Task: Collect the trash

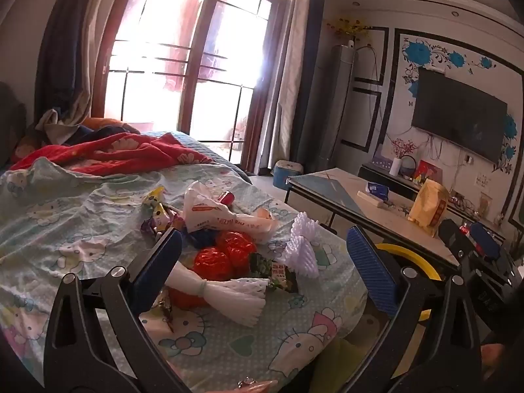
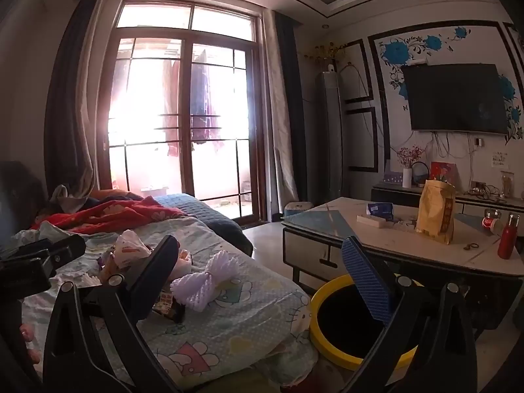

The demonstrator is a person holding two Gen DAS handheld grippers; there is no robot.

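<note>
Both pairs of blue-padded fingers spread wide and empty over the trash-strewn bed

Left gripper hangs above the Hello Kitty bedsheet, its fingers straddling the pile: white foam fruit nets lie between them toward 6 o'clock, crumpled red plastic bags sit mid-gap, a white printed plastic bag toward 12. Right gripper, equally wide, frames another white foam net, its right finger over the yellow-rimmed black bin, which stands at the bed's edge, presumably so collected trash drops straight in.
</note>
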